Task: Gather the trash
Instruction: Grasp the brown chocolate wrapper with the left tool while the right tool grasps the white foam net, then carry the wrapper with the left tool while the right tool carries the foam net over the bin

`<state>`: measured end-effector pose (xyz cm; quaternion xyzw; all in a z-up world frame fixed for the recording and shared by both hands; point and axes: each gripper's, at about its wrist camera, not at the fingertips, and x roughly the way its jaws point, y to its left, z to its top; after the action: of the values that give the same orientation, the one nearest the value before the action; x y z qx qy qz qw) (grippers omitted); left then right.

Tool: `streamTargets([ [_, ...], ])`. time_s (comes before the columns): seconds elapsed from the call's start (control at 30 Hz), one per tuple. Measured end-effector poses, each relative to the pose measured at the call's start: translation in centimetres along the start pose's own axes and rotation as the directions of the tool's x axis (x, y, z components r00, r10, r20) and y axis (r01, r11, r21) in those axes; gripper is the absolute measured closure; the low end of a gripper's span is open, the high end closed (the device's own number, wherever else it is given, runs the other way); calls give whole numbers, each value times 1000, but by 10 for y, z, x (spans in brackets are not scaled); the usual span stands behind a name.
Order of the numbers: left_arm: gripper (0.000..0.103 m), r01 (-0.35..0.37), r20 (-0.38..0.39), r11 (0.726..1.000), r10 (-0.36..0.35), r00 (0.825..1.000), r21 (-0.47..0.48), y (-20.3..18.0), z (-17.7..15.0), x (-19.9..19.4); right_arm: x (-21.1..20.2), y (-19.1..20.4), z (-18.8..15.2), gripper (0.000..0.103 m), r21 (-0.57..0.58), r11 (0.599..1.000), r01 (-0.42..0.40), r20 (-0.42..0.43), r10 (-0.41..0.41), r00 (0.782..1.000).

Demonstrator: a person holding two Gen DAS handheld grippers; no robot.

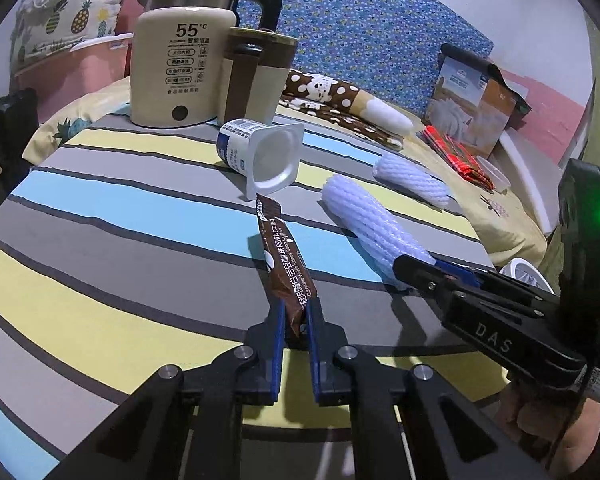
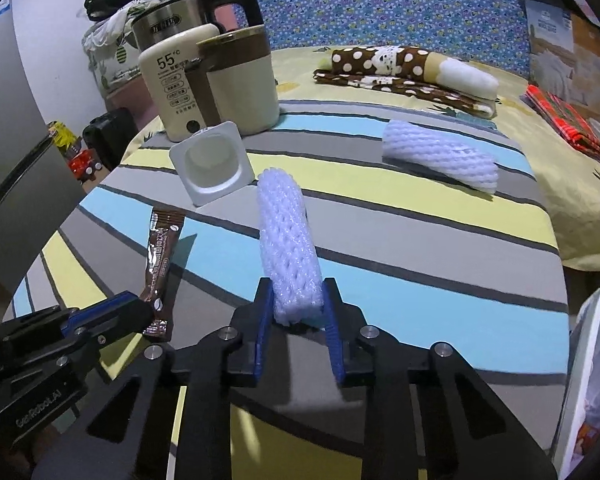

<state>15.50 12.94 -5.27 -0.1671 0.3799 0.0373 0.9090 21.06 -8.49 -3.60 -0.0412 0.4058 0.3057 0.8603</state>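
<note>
My left gripper is shut on the near end of a brown coffee sachet, which lies on the striped cloth and points away from me. My right gripper is shut on the near end of a white foam fruit net, its blue pads squeezing the foam. In the left wrist view the right gripper comes in from the right and holds that same foam net. A tipped white yogurt cup lies past the sachet. A second foam net lies further back on the right.
A cream kettle and a brown-lidded pot stand at the back left. A spotted rolled cloth, a red plaid cloth and a carton are behind. A white bin rim shows at the right edge.
</note>
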Motion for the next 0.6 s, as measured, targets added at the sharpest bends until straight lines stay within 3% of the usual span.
streamTargets([
  [0.6, 92, 52, 17, 995, -53, 998, 85, -43, -22, -39, -71, -16, -36, 79, 99, 995, -8, 85, 0, 996],
])
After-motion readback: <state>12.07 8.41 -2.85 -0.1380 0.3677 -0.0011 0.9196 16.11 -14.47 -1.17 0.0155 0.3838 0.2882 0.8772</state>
